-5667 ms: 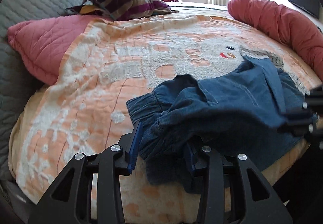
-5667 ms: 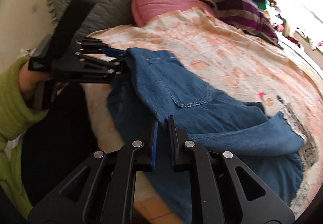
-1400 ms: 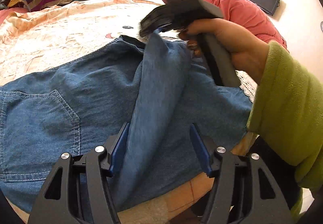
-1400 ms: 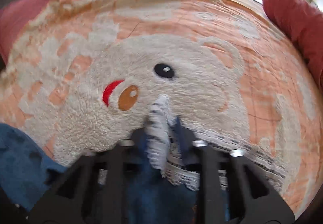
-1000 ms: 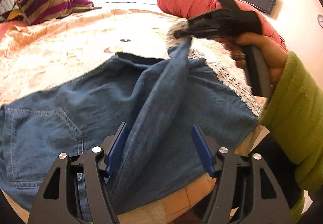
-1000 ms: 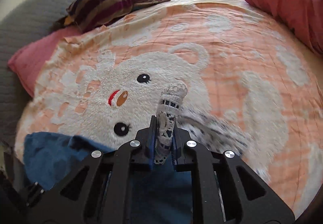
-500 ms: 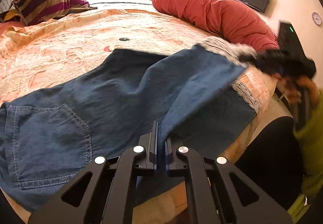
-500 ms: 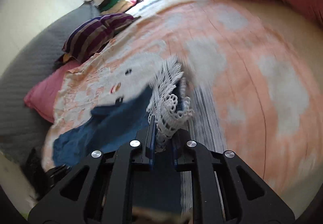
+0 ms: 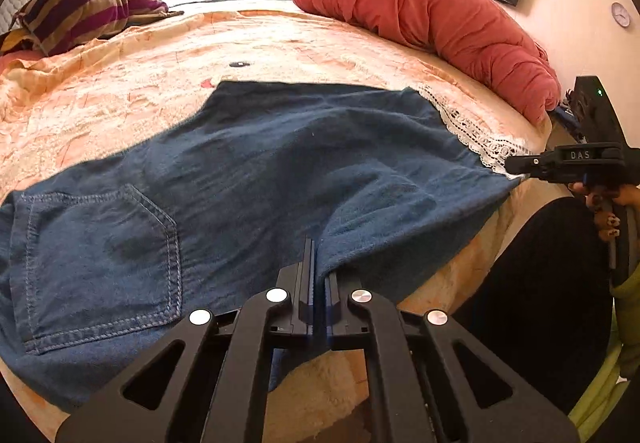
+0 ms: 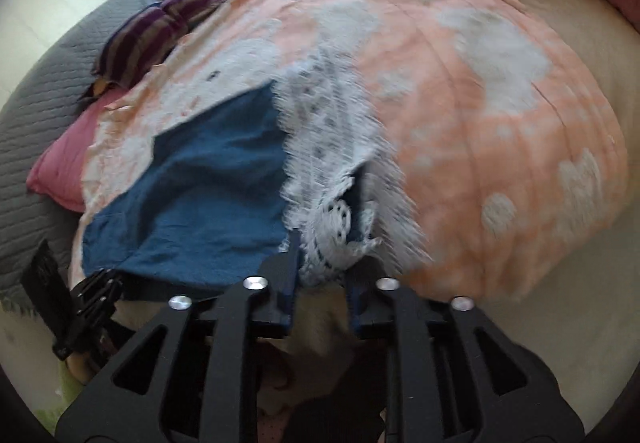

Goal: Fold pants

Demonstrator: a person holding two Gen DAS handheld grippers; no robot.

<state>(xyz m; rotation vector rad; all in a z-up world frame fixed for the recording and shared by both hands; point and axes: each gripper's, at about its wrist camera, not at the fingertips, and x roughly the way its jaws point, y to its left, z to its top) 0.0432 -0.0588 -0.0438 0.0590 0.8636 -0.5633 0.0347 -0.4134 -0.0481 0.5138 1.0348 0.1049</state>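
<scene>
- Pants [image 9: 256,171] spread flat on bed [image 9: 120,91], pocket side up, lace hem [image 9: 472,135] toward right edge; no fold made yet.
- Left gripper [image 9: 314,263] clamped on near denim edge.
- Right gripper [image 10: 320,263] opening, lace hem lying loose between jaws.

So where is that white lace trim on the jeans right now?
In the left wrist view the lace hem edges the pants at their right, near the red bolster, its near end at the opening right gripper.
</scene>
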